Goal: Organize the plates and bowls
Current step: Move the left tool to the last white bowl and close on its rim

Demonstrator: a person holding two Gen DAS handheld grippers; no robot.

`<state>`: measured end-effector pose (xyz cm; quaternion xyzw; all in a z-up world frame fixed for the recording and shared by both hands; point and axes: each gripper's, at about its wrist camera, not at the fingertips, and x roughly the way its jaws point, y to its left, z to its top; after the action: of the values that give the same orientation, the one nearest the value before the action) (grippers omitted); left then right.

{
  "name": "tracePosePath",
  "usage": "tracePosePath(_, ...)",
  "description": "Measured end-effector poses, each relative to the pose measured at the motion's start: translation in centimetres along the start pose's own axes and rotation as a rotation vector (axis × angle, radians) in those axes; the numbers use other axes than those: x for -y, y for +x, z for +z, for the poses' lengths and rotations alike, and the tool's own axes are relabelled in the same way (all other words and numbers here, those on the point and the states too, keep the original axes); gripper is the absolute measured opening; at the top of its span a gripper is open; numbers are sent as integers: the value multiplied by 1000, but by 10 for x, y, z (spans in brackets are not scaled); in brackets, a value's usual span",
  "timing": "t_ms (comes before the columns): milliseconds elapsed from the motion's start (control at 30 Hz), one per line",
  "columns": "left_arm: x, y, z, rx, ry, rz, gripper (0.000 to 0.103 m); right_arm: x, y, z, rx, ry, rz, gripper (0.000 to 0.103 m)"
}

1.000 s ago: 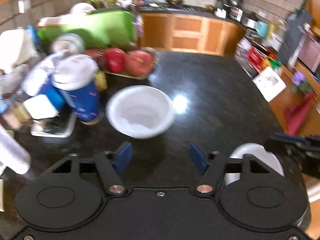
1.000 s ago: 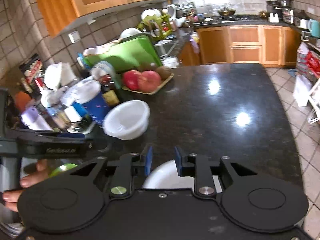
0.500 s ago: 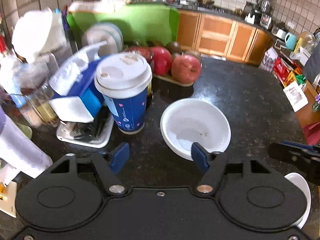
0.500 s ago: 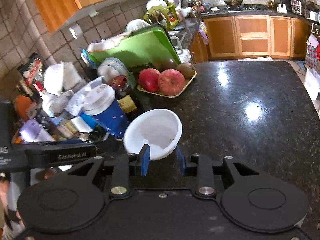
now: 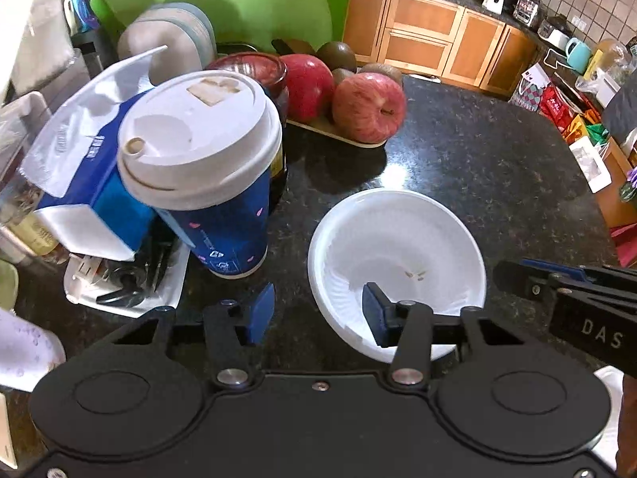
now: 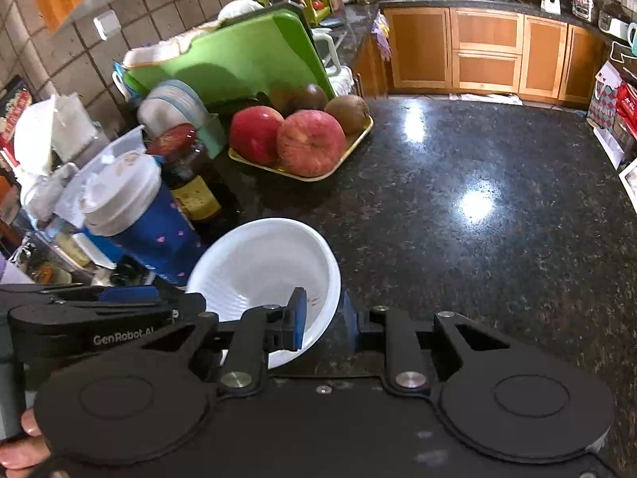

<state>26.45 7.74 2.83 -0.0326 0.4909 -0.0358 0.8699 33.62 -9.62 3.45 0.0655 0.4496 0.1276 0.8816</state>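
Bowl: a white ribbed bowl (image 5: pixel 398 247) sits on the dark speckled counter (image 5: pixel 477 167), just right of the cup, near the counter's front edge; a few small specks lie in its bottom.
Left hand-held gripper: the left hand-held gripper (image 5: pixel 318 312) straddles the bowl's near-left rim, one blue pad inside the bowl and the other outside over bare counter; the jaws are closing, the rim is between them, and the pads do not yet press it.
Right hand-held gripper: the right hand-held gripper (image 6: pixel 323 320) straddles the bowl's (image 6: pixel 262 275) near-right rim, left pad inside and right pad outside; the jaws are closing with the rim between them, and a small gap shows at the outer pad, so no firm pinch is seen.
Cup: a blue paper cup (image 5: pixel 207 175) with a white lid stands upright, just beside the bowl but apart from it.
Fruit tray: a tan tray (image 6: pixel 306 159) behind the bowl carries two red apples and brown kiwis.
Clutter: a tissue pack (image 5: pixel 87 167), a dark jar with a red lid (image 6: pixel 187 175) and a green cutting board (image 6: pixel 235 59) crowd the counter's left side.
Person: fingertips (image 6: pixel 24 438) show at the bottom-left corner of the right wrist view.
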Motion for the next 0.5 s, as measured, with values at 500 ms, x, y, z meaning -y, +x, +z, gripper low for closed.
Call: tracePosePath(500, -5, 10, 5, -33, 13, -19, 49, 4, 45, 12, -64, -22, -7, 24)
